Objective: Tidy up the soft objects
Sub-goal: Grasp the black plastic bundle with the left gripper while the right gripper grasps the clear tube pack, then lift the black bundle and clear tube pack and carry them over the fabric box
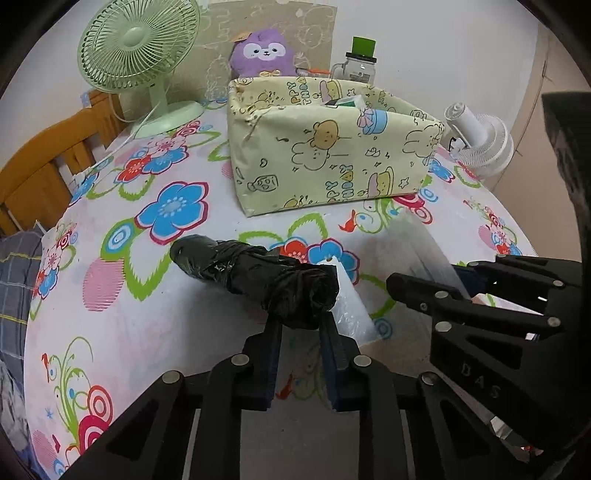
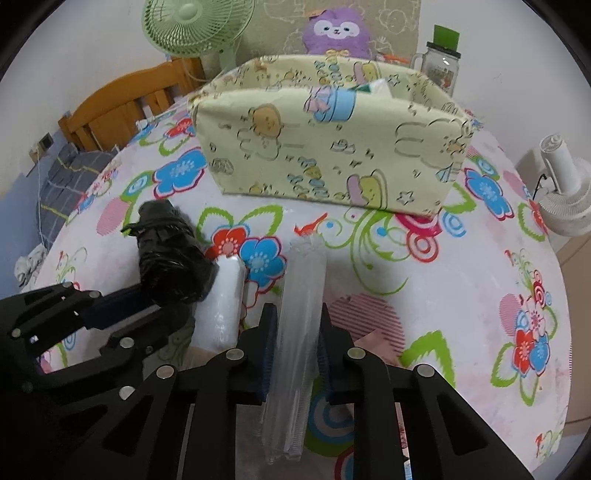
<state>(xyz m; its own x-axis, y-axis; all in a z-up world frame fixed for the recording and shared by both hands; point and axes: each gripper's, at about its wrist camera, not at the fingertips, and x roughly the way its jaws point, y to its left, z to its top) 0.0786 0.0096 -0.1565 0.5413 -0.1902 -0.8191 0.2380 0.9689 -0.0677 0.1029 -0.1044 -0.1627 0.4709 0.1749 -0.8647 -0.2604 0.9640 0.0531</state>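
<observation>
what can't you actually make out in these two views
- Inside of the yellow box: both views, its own walls hide most of the contents.
- Lower body of the purple plush: both views, behind the box.
- White roll: near end hidden by the left gripper in the right wrist view.
- Jar label: too small.

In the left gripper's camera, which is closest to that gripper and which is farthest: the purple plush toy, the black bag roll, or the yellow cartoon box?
1. Black bag roll: pinched in the left gripper, at the table's near edge.
2. Yellow cartoon box: mid-table, straight ahead.
3. Purple plush toy: behind the box, against the wall.
</observation>
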